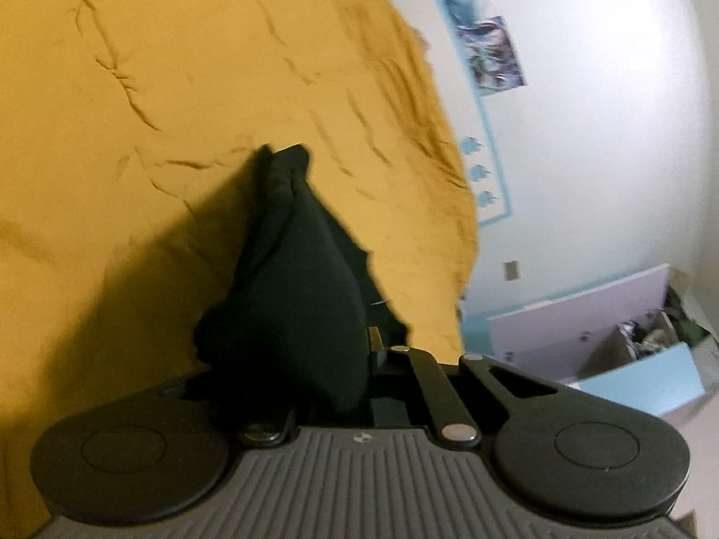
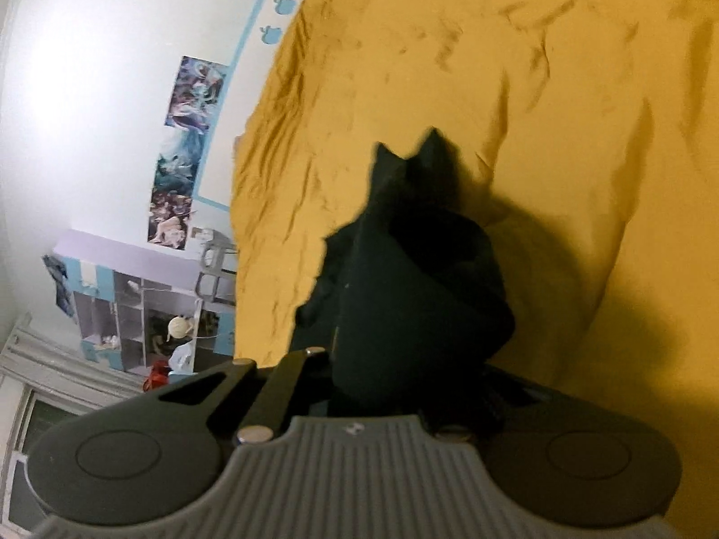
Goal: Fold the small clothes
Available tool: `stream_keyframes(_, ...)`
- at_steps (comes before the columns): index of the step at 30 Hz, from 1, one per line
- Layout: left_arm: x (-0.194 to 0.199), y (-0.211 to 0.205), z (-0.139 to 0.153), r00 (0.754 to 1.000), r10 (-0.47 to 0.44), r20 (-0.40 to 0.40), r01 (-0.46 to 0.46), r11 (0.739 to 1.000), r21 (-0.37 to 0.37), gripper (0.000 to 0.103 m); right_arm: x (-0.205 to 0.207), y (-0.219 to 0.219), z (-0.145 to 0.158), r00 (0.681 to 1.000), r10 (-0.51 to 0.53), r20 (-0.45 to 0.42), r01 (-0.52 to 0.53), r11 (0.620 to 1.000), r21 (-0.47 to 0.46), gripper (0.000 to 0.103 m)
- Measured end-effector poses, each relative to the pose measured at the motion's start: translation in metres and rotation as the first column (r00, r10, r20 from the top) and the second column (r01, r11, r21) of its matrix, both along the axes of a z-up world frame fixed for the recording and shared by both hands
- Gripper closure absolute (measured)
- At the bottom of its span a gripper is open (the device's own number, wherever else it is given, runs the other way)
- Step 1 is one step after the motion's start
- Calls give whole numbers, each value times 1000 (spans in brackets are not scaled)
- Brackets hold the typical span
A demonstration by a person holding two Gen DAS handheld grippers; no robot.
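Observation:
A small black garment (image 1: 296, 278) hangs bunched from my left gripper (image 1: 287, 166), which is shut on it; the cloth covers the fingers. It is held above a yellow bedsheet (image 1: 157, 90). In the right wrist view the same black garment (image 2: 413, 278) drapes over my right gripper (image 2: 409, 152), which is also shut on it, with both fingertips poking out of the cloth above the yellow sheet (image 2: 561, 90).
The bed's wrinkled edge (image 1: 449, 170) drops off toward a white wall with posters (image 1: 490, 49). A lilac and blue shelf unit (image 2: 135, 301) and open boxes (image 1: 638, 346) stand on the floor beyond the bed.

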State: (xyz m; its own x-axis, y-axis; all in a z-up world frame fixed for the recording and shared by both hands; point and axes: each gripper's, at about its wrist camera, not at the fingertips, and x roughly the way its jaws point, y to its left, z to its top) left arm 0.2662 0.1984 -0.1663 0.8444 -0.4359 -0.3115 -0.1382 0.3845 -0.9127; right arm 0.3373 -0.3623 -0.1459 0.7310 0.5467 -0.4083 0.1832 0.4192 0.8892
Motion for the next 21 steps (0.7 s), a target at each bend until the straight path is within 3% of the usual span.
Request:
stream_keyframes(4, -38, -21, 2, 998, -54, -16, 54, 998, 8, 99, -42, -26, 9, 1000, -6, -24, 6, 1000, 3, 103)
stream_keyframes(8, -74, -40, -30, 990, -100, -105, 96, 995, -42, 99, -85, -51, -19, 990, -38, -139, 40, 999, 10, 103)
stream_keyframes(10, -84, -41, -42, 980, -100, -171, 101, 995, -3, 99, -103, -59, -36, 979, -63, -196, 66, 998, 6, 103)
stream_keyframes(12, -98, -30, -42, 974, -86, -209, 99, 994, 49, 97, -119, -68, -52, 969, -69, -238, 90, 993, 80, 99)
stream_keyframes(15, -121, -12, -17, 963, -78, -258, 108, 988, 106, 95, -145, -91, -51, 961, -110, -255, 154, 975, 160, 88)
stream_keyframes(18, -153, 3, 17, 947, -34, -319, 117, 963, 244, 96, -169, -114, -26, 968, -154, -200, 174, 981, 85, 69)
stream_keyframes(21, -179, 13, 44, 968, -3, -250, 79, 953, 293, 95, -185, -123, 9, 982, -153, -107, 149, 988, -46, 67)
